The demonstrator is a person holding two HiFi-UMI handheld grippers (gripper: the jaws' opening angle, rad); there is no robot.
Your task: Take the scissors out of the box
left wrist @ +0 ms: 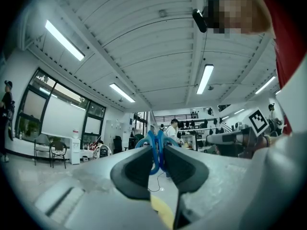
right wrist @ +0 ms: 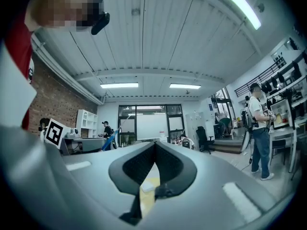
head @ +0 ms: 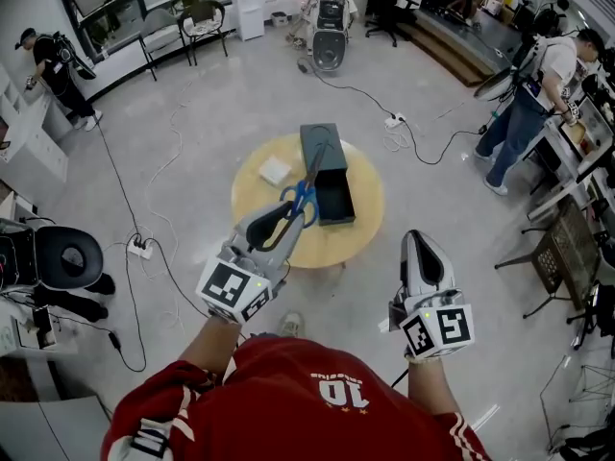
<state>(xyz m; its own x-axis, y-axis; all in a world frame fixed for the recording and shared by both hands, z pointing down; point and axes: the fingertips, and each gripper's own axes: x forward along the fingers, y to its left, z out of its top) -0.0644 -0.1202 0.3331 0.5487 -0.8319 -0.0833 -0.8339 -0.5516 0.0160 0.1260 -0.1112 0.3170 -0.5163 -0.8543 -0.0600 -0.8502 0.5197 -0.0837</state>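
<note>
Two claws, left claw (left wrist: 158, 163) clamped on handles of blue scissors (left wrist: 154, 150), right claw (right wrist: 154, 161) pressed together, apparently empty

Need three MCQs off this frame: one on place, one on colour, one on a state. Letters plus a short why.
1. Where are the scissors?
A) on the floor
B) in the left hand-held gripper
C) on a chair

2. What colour are the scissors' handles?
A) red
B) blue
C) yellow

3. How do the jaws of the right hand-held gripper stand?
A) together, nothing between them
B) clamped on a cable
C) wide apart

Key:
1 B: the left gripper view shows the handles pinched between its jaws.
2 B: both handle loops show blue in the head view.
3 A: the right gripper view shows the pads meeting, with nothing between them.
</note>
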